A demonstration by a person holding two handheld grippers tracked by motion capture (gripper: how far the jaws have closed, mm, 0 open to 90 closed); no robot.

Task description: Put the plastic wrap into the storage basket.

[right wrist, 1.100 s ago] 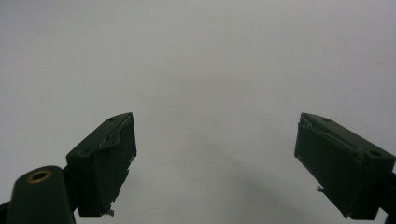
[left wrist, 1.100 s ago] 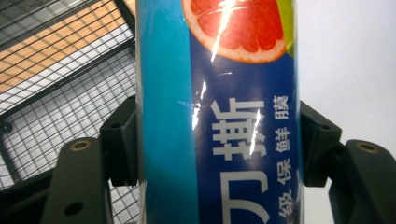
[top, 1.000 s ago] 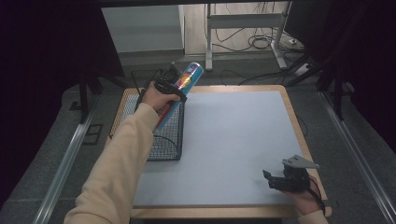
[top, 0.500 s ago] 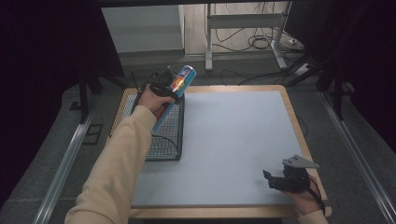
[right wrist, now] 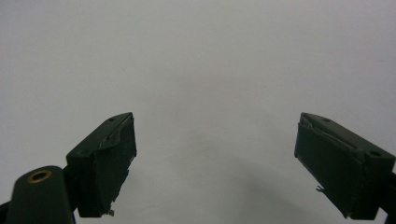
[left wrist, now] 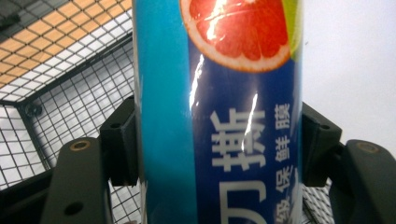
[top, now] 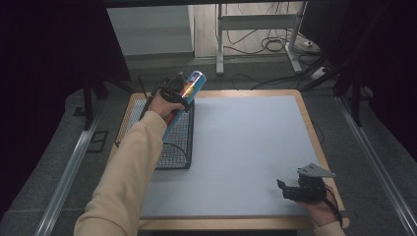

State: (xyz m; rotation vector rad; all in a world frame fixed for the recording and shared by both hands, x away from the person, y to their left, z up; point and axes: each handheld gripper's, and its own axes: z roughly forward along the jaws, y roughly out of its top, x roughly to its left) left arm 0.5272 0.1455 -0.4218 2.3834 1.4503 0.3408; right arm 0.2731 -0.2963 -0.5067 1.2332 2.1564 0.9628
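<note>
Cling-film tube (left wrist: 219, 112) sits clamped between the two black jaws of the left gripper (left wrist: 219, 149), one jaw pressed to each side of it. It is a long, slim cylinder with a glossy wrapper: a light cyan band runs down one side and a deep blue panel down the other, with white Chinese characters stacked along the blue (I cannot read them with any confidence) and a cut slice of pink grapefruit with a sliver of green peel near the upper end. Highlights streak the wrapper. In the high view the tube (top: 184, 96) is lifted and tilted, its top end pointing up and away from the person, above the far corner of the black wire basket (top: 172, 147) that stands at the left edge of the pale grey mat (top: 246, 147) on the wooden table (top: 314, 137). The left gripper (top: 173, 92) holds it near its upper part, on an arm in a beige sleeve (top: 128, 177). The right gripper (top: 295, 189) rests low over the mat's near right corner, jaws spread wide with nothing but grey mat (right wrist: 196, 70) between them.
</note>
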